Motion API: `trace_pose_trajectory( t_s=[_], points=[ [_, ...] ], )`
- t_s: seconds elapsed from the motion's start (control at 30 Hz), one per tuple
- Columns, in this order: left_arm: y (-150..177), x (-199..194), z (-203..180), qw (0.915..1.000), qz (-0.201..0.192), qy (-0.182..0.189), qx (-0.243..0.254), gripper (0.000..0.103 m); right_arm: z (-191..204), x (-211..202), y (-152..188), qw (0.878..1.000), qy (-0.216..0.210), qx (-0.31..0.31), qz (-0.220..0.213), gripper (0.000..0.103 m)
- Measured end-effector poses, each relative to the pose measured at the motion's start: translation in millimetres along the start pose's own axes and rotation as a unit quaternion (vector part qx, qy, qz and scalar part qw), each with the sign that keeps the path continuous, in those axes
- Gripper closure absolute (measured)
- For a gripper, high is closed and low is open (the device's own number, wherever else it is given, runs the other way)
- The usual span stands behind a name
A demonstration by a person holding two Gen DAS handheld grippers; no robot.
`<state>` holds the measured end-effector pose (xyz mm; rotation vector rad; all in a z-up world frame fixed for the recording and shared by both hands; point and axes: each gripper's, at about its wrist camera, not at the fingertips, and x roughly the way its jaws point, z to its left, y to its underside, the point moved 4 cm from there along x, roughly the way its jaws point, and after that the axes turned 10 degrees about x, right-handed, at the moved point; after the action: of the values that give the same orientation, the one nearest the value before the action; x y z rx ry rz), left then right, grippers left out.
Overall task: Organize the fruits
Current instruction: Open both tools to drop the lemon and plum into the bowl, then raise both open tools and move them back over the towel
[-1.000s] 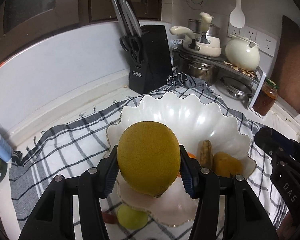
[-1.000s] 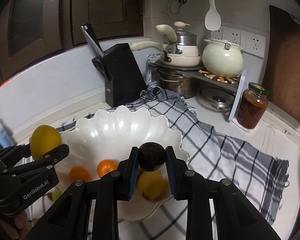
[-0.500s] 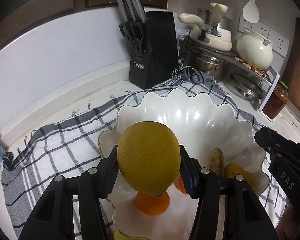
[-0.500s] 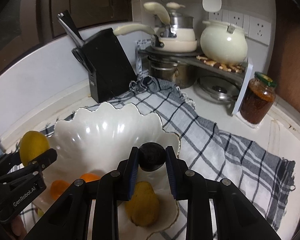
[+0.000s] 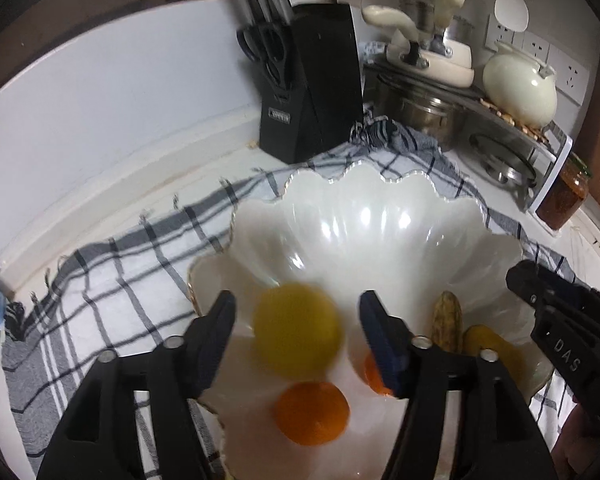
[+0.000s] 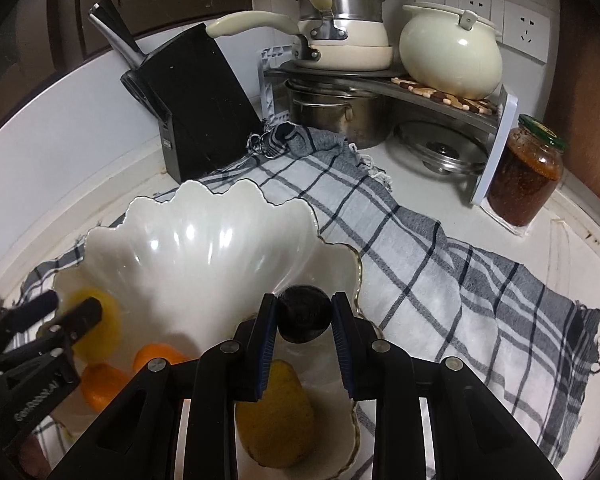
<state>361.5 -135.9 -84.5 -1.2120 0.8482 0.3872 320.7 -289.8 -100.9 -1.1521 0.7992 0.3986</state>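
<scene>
- Your left gripper [image 5: 296, 330] is opening: the blue pads stand clear on either side of the lemon [image 5: 298, 330], which shows as a yellow blur in the gap with neither pad touching it.
- That lemon sits over the near left part of the white scalloped bowl [image 5: 380, 216], just ahead of your left fingertips.
- Just below the lemon, closer to you, an orange [image 5: 312, 407] lies on the bowl's floor; a second orange [image 5: 374, 372] shows partly behind your left gripper's right-hand pad.
- To the right of that pad, a brownish, banana-like fruit [image 5: 447, 326] leans in the bowl with a yellow pear-like fruit [image 5: 490, 346] beside it.
- Your right gripper [image 6: 305, 314] is narrow and clamped on a small, round, dark fruit [image 6: 305, 314], pinched between both pads.
- The dark fruit hangs above the bowl's near right rim, with the yellow pear-like fruit lying in the bowl directly beneath the fingers.
- From the right wrist camera your left gripper appears at the far left, over the bowl's left side.
- The bowl stands on a checked cloth [image 6: 440, 264] that spreads out to the right of your right gripper.
- Beyond the bowl, ahead of both grippers, stands a black knife block [image 6: 204, 104]; to its right is a rack with pots [image 6: 340, 36], and a jar [image 6: 526, 172] at the far right.
</scene>
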Motion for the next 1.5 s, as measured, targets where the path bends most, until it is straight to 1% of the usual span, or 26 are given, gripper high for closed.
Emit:
trace_pose_trajectory(
  t_s=[0.07,0.1,0.13,0.2,0.23,0.3,0.43,0.5,0.63,1.07,1.23,1.5],
  points=[
    [-3,-5,3,1.0000,-0.006,-0.004,0.000,0.036,0,-2,-1,1.000,0.002,0.004,-0.002,0.064],
    [-5,-8,3,0.9999,-0.010,-0.008,0.001,0.035,-1,-5,-3,1.000,0.004,0.008,-0.008,0.050],
    [-7,-11,4,0.9999,-0.014,-0.010,0.001,0.031,-1,-8,-4,1.000,0.009,0.011,-0.015,0.035],
    [-9,-17,6,0.9997,-0.022,-0.013,0.001,0.026,-1,-18,-7,0.999,0.019,0.017,-0.035,0.021],
    [-10,-19,7,0.9996,-0.024,-0.014,0.001,0.025,-2,-23,-9,0.999,0.022,0.019,-0.044,0.018],
    [-11,-24,7,0.9995,-0.027,-0.016,0.002,0.024,-1,-30,-12,0.998,0.023,0.018,-0.051,0.018],
    [-10,-35,9,0.9993,-0.035,-0.013,-0.001,0.015,0,-46,-15,0.998,0.020,0.017,-0.063,0.018],
    [-10,-41,8,0.9992,-0.038,-0.014,0.000,0.015,1,-53,-15,0.997,0.015,0.018,-0.067,0.018],
    [-7,-55,9,0.9989,-0.045,-0.013,-0.002,0.009,4,-70,-13,0.997,0.008,0.018,-0.078,0.018],
    [16,-98,22,0.9979,-0.060,-0.022,-0.007,0.009,21,-121,9,0.994,-0.024,0.009,-0.108,0.018],
    [29,-108,31,0.9974,-0.062,-0.033,-0.011,0.009,29,-129,20,0.993,-0.030,-0.001,-0.113,0.018],
    [48,-124,46,0.9964,-0.067,-0.051,-0.011,0.009,42,-135,42,0.993,-0.049,-0.006,-0.105,0.018]
  ],
)
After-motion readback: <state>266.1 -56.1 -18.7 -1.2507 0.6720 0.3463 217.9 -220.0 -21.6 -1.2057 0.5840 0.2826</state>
